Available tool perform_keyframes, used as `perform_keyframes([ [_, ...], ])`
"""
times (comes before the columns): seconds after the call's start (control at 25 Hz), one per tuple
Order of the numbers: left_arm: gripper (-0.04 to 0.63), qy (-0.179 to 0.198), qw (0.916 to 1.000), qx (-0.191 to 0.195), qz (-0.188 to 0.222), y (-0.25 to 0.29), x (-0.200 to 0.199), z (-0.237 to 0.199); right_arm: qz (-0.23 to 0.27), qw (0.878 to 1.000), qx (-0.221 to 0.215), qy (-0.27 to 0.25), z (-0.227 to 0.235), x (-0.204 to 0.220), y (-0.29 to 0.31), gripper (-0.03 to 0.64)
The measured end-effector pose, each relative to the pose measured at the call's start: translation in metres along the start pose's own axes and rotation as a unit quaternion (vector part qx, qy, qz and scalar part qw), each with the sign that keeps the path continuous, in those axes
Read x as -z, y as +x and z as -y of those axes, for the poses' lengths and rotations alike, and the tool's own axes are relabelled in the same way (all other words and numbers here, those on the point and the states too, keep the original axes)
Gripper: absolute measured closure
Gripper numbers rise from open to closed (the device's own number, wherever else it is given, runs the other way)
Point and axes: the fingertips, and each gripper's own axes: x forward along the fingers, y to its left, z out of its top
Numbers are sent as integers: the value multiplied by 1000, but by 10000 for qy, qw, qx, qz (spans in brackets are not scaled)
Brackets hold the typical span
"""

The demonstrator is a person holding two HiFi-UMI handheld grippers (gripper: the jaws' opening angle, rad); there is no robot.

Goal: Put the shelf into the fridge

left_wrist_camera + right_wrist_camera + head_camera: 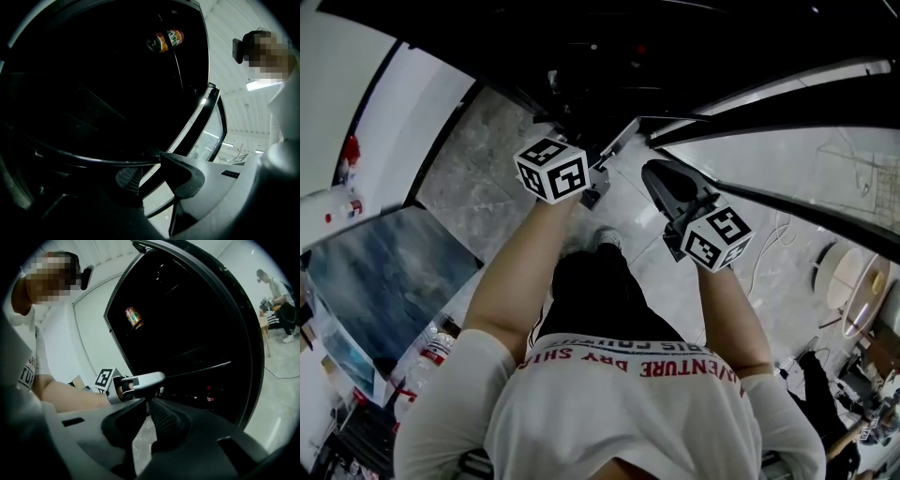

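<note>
The fridge (187,310) stands open and dark in front of me, its inside (609,56) black in the head view. My left gripper (614,150) reaches into it. Its jaws (150,166) are shut on the shelf's dark front rim (84,157). From the right gripper view the left gripper (154,379) shows, and the shelf (201,369) runs away from it as a thin, nearly level line. My right gripper (656,173) hangs just right of the left one, outside the fridge. Its pads (146,404) stand close together with nothing between them.
An orange can (132,316) lies on a higher level inside the fridge, and a small bottle (208,393) stands low inside. The glass door's black frame (213,126) swings out to the right. Water bottles (427,361) stand at my left. Another person (279,296) works far right.
</note>
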Motion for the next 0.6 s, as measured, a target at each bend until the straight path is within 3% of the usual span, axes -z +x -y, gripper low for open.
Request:
perform_keyframes([
  [0.6,459,5,9999,-97,30,16,-18,-20,-64,9998,-8,-161,1,-3,1,574],
])
